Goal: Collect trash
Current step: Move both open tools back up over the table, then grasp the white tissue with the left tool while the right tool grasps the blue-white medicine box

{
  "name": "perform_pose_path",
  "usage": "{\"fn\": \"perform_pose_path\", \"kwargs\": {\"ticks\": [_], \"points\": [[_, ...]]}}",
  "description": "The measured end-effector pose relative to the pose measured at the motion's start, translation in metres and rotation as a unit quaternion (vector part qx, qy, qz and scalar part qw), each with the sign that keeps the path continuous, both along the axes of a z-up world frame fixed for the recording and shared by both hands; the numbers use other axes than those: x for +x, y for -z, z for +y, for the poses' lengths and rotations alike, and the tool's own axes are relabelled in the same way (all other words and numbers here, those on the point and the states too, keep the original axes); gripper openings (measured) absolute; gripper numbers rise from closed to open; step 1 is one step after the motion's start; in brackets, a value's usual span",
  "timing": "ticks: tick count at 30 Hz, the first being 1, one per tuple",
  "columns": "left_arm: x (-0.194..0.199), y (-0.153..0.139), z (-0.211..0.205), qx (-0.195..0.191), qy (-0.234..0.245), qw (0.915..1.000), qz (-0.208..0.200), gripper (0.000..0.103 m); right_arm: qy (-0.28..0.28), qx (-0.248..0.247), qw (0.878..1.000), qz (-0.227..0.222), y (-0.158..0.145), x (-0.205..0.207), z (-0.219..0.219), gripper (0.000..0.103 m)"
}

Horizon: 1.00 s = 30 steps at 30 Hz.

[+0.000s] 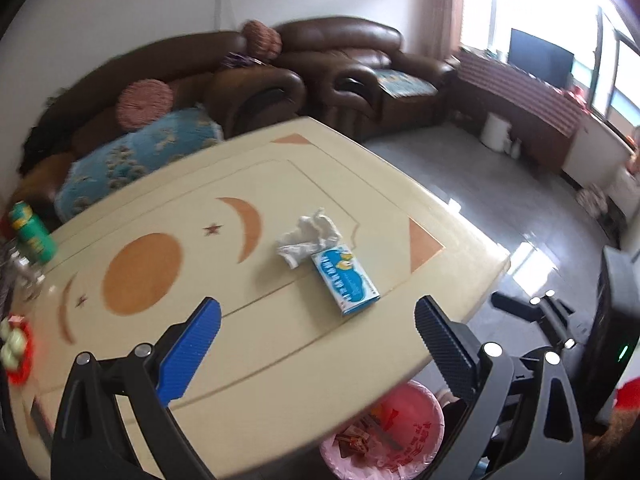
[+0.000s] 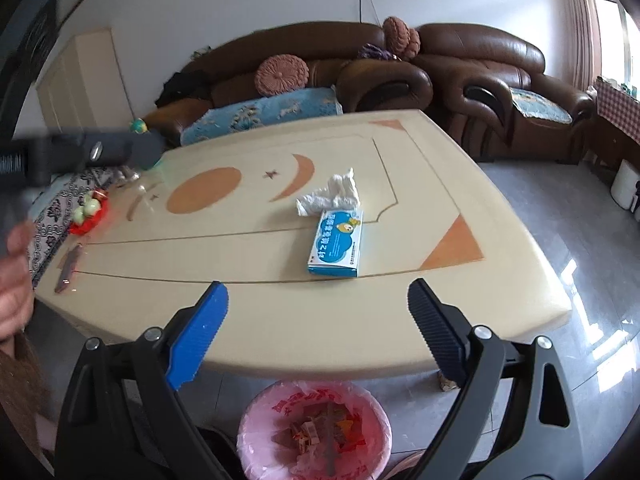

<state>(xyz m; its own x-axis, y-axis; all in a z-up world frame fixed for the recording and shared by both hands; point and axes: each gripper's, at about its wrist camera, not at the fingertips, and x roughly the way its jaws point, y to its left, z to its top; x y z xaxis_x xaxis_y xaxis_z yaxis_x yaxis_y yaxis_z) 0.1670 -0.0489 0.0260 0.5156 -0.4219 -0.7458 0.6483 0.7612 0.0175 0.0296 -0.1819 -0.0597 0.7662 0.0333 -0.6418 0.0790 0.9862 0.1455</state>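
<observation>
Right wrist: box [image 2: 338, 242] near table [image 2: 280, 320] edge (jaws empty).

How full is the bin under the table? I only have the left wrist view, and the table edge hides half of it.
Observer: The right wrist view shows the whole bin. There are wrappers only at the bottom.
Operator: Is the right gripper holding anything?
Observer: No, the right gripper is open and empty, above the near edge of the table.
Operator: Anything beyond the table's left end?
Observer: A cream cabinet stands against the wall.
</observation>
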Motion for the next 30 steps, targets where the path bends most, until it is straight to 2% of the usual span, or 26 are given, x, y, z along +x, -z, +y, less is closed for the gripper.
{"fn": "perform_pose_path", "kwargs": {"ticks": [4, 7, 11, 18, 24, 30], "points": [[0.052, 0.029, -0.036, 0.019, 0.034, 0.9985, 0.039, 0.095, 0.018, -0.026, 0.999, 0.006, 0.03, 0.03, 0.011, 0.089], [0.081, 0.049, -0.063, 0.039, 0.052, 0.9966, 0.05, 0.095, 0.028, -0.029, 0.999, 0.009, 0.052, 0.053, 0.017, 0.089], [0.114, 0.068, -0.091, 0.044, 0.063, 0.995, 0.064, 0.095, 0.044, -0.032, 0.998, 0.011, 0.073, 0.078, 0.018, 0.089], [0.174, 0.104, -0.131, 0.064, 0.046, 0.9919, 0.1, 0.095, 0.055, -0.038, 0.997, 0.032, 0.099, 0.116, 0.016, 0.089], [0.199, 0.128, -0.146, 0.09, 0.038, 0.9895, 0.106, 0.095, 0.055, -0.059, 0.996, 0.034, 0.105, 0.135, 0.02, 0.089], [0.215, 0.146, -0.156, 0.101, 0.038, 0.9865, 0.123, 0.095, 0.064, -0.055, 0.995, 0.05, 0.116, 0.146, 0.019, 0.089]]}}
